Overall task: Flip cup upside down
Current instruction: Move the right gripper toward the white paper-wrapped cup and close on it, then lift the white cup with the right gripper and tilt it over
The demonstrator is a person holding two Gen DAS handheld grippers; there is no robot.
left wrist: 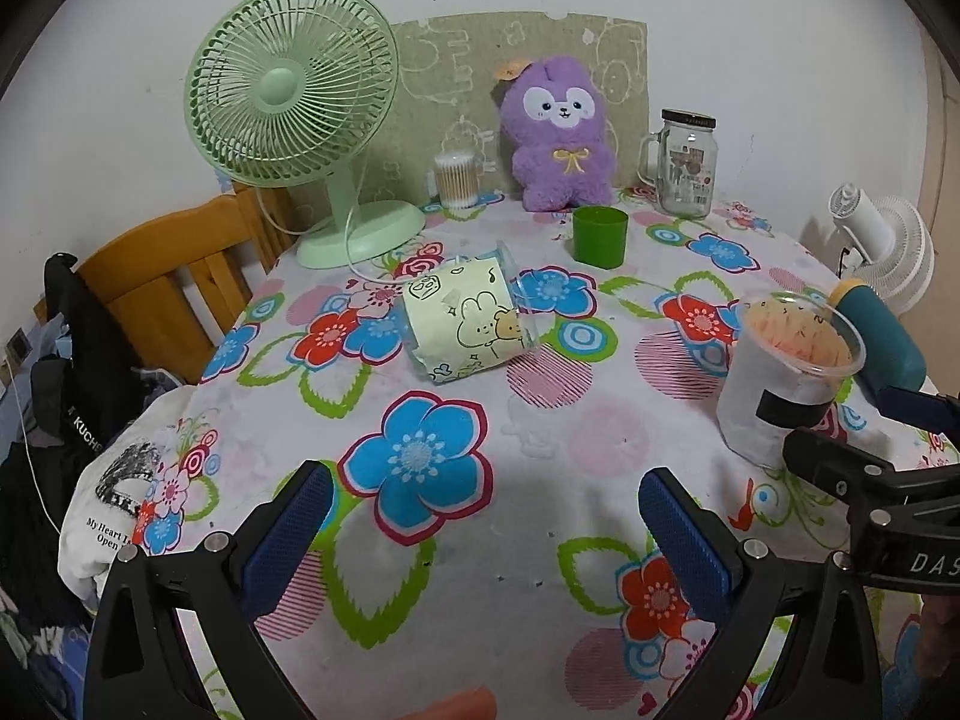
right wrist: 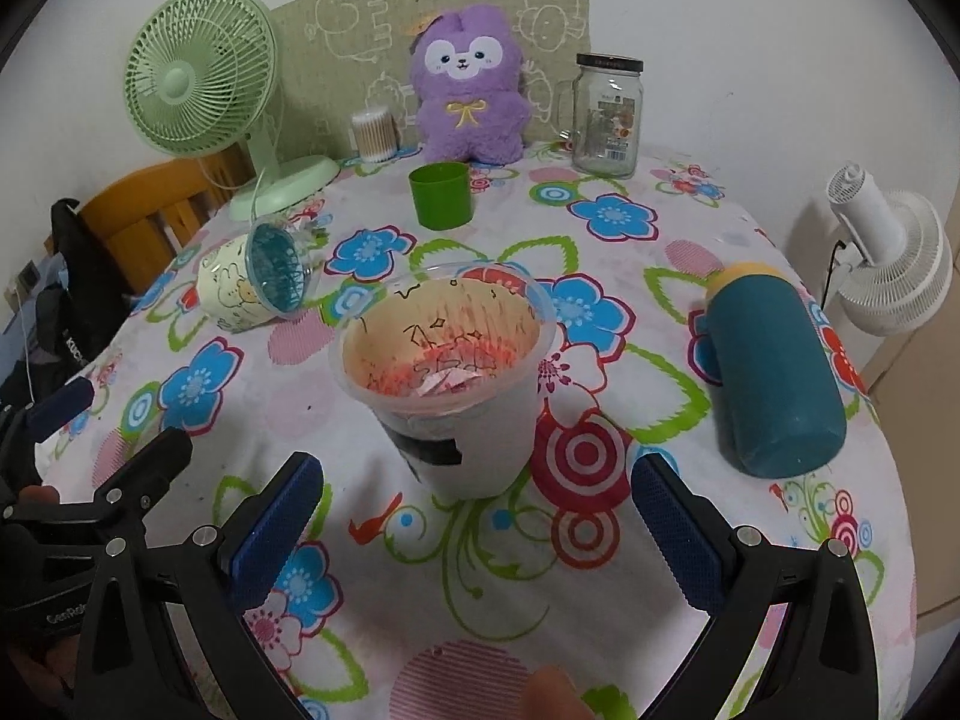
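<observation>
Clear plastic cup (right wrist: 447,384) stands upright on the floral-cloth desk (right wrist: 600,540), just ahead of the right hand-held gripper (right wrist: 477,525); jaws spread, empty. Teal bottle (right wrist: 774,372) lies on its side to its right, cartoon-print cup (left wrist: 465,324) tipped over left, green cup (right wrist: 441,195) behind. Left hand-held gripper (left wrist: 486,531) spread, holding nothing.

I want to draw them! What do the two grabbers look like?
Both match: the left gripper and right gripper have black plastic frames with silver screws, and flat fingers covered in bumpy dark-blue pads. White lettering marks the black bodies. No cables show.
</observation>
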